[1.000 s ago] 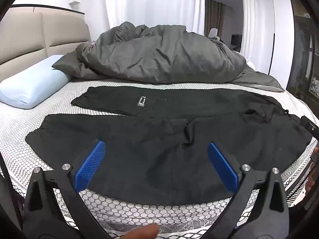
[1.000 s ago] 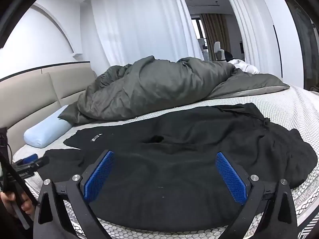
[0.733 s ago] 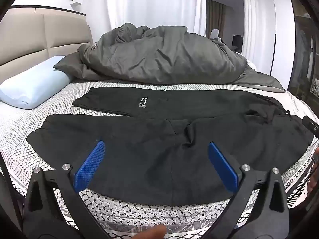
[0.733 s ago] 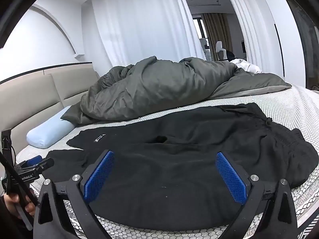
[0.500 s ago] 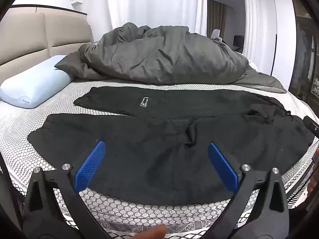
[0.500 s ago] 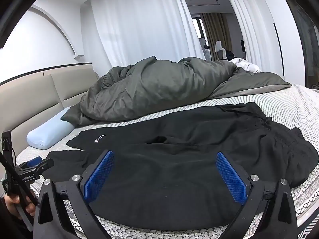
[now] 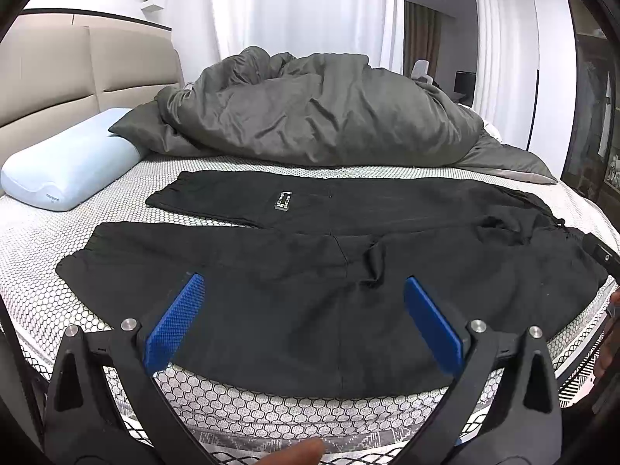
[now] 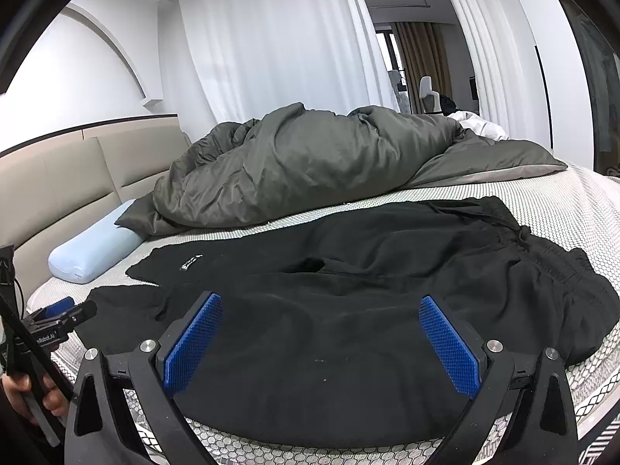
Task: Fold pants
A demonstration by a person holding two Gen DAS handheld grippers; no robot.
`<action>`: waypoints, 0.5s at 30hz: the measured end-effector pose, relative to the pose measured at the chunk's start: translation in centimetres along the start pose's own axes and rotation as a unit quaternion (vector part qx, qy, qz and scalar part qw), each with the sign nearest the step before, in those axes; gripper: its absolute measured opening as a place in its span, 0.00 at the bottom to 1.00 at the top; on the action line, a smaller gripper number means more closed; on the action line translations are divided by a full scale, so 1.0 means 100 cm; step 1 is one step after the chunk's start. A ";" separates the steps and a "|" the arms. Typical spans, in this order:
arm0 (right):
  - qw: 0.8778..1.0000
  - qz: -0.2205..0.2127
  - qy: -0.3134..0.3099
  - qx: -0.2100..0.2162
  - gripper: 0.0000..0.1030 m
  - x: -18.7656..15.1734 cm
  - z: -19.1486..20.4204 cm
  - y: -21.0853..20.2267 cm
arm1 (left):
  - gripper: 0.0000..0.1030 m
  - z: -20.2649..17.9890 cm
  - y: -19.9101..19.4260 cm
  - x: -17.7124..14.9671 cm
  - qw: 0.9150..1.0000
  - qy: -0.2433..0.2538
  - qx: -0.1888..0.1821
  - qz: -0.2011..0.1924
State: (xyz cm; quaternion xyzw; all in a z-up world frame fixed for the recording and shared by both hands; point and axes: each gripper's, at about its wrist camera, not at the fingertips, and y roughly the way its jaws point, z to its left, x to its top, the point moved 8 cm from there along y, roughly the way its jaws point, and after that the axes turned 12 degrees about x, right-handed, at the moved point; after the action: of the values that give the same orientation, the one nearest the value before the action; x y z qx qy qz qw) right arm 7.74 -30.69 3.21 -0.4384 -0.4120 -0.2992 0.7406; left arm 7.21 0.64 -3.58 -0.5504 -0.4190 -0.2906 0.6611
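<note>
Hand-held gripper (image 7: pixel 302 323) gapes over pants (image 7: pixel 310 271) (far hem seemingly cropped).

Label on the far leg of the black pants (image 7: pixel 282 200): print too small to read. Grey duvet (image 7: pixel 317 112) hides the bed's far half. A fingertip (image 7: pixel 298 455), cut by the lower edge in the left wrist view. In the right wrist view, the left gripper (image 8: pixel 58 319) appears only partly, perhaps gaping; hand (image 8: pixel 23 391) cropped.
</note>
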 end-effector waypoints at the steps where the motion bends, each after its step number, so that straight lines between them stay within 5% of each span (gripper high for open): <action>1: 1.000 0.000 -0.002 -0.001 1.00 0.001 0.000 0.000 | 0.99 0.000 -0.001 -0.001 1.000 0.000 0.000 -0.001; 15: 1.000 0.003 -0.001 -0.002 1.00 -0.001 -0.003 0.000 | 0.99 -0.001 -0.002 -0.002 1.000 0.003 0.005 0.000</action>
State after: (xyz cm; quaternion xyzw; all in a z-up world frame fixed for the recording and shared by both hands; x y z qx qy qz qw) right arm 7.76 -30.99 3.01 -0.4412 -0.4106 -0.2980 0.7402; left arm 6.99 0.52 -3.68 -0.5457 -0.4185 -0.2904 0.6654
